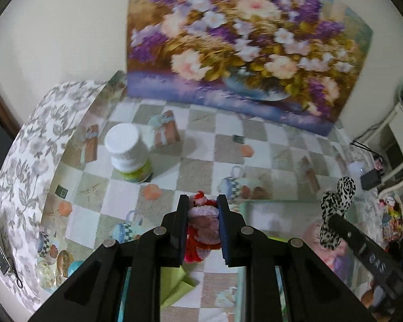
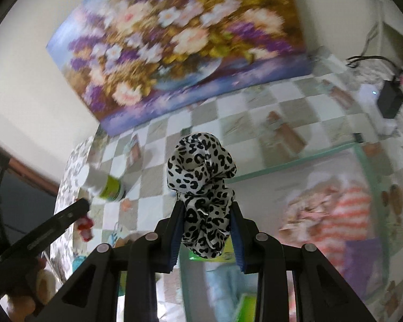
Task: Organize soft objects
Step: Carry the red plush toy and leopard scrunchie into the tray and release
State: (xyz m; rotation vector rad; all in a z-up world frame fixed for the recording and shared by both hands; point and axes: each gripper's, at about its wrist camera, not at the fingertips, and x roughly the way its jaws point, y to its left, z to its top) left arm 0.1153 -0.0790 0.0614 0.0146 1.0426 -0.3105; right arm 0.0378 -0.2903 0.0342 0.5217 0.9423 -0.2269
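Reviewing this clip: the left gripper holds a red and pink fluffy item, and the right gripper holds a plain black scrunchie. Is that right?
Not quite. The right wrist view shows the right gripper clamping a leopard-print scrunchie, white with black spots. The left gripper does hold the red and pink fluffy item.

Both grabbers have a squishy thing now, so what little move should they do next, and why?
Probably carry the spotted scrunchie sideways over the clear box first. The right gripper is clamped on it, above the table, and the box rim lies just beside it. The left gripper grips a red and pink fuzzy scrunchie and could follow. I cannot tell what already lies in the box.
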